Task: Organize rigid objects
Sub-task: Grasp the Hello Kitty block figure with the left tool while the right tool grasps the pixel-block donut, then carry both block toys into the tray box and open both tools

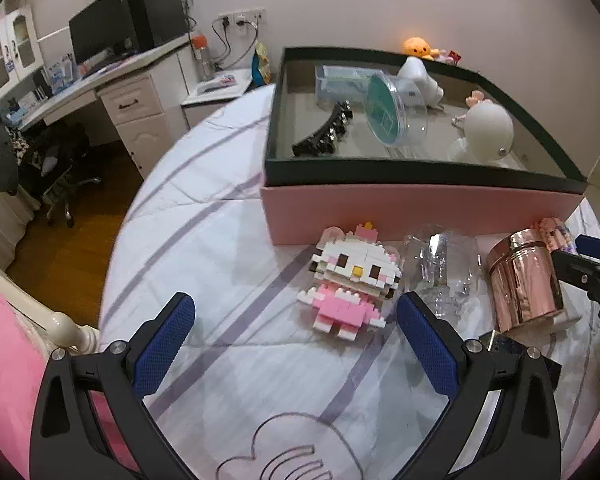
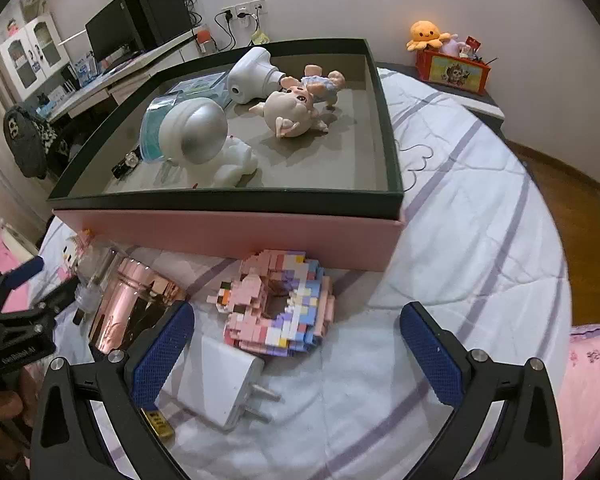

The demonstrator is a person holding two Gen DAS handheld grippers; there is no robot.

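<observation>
A pink box with a dark green rim (image 1: 420, 178) (image 2: 228, 196) sits on the bed and holds a white astronaut figure (image 2: 204, 136), a pig doll (image 2: 292, 114), a white handheld device (image 2: 252, 76), a round clear case (image 1: 392, 110) and a black hair clip (image 1: 324, 132). In front of the box lie a white-and-pink brick cat (image 1: 350, 280), a clear plastic piece (image 1: 444, 268), a rose-gold canister (image 1: 524, 280) (image 2: 132, 300), a pink brick figure (image 2: 284, 304) and a white plug adapter (image 2: 228, 384). My left gripper (image 1: 296, 336) is open just short of the brick cat. My right gripper (image 2: 296, 340) is open around the adapter and brick figure.
The bed has a white quilt with purple stripes (image 1: 204, 208). A desk with a monitor (image 1: 100, 32) stands at the far left. An orange plush (image 2: 424, 34) sits on a red box by the wall. Wooden floor (image 2: 572, 216) lies right of the bed. A small gold bar (image 2: 158, 424) lies by my right gripper's left finger.
</observation>
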